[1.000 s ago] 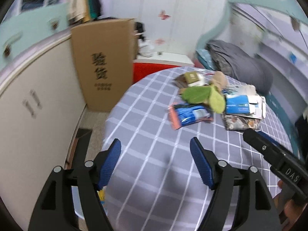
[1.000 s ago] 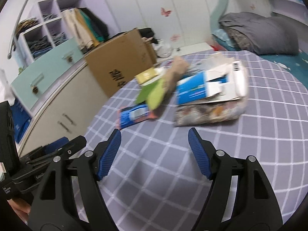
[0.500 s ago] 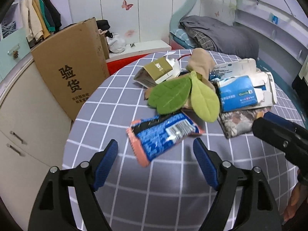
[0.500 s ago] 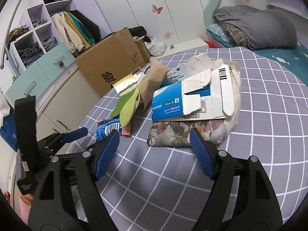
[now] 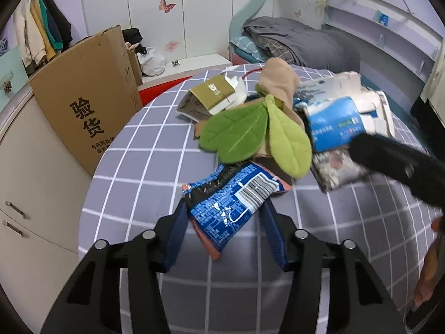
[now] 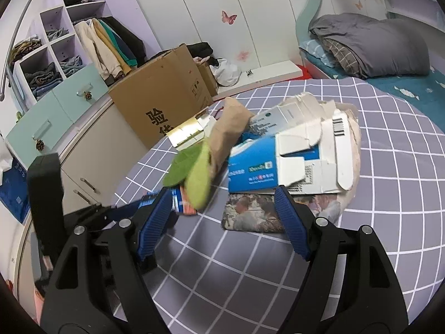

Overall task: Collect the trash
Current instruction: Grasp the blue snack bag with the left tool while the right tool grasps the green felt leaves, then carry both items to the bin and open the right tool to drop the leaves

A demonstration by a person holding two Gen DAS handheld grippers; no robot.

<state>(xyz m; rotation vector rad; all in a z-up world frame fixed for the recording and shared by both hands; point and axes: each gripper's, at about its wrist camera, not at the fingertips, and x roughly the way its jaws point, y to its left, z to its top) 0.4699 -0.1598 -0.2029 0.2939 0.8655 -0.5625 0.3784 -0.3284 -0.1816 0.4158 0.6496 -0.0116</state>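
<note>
A pile of trash lies on a round table with a grey checked cloth (image 5: 144,172). A blue snack wrapper (image 5: 230,200) lies nearest; my left gripper (image 5: 225,236) is open with the wrapper's near end between its blue fingers. Behind it lie a green leaf plush (image 5: 250,136), a gold-brown carton (image 5: 211,94) and a torn blue-white box (image 5: 333,122). My right gripper (image 6: 225,222) is open just short of a patterned flat packet (image 6: 256,217) under the blue-white box (image 6: 278,164). The right gripper shows as a black bar in the left wrist view (image 5: 403,167).
A tall cardboard box (image 5: 89,97) stands left of the table against a white cabinet (image 5: 27,183). A bed with a grey quilt (image 5: 300,44) lies behind. Shelves with clothes (image 6: 55,64) stand at the far left.
Both grippers have moved forward to the pile. The left gripper's fingers have narrowed and now flank the blue wrapper's near end. The right gripper has closed in on the patterned packet.
</note>
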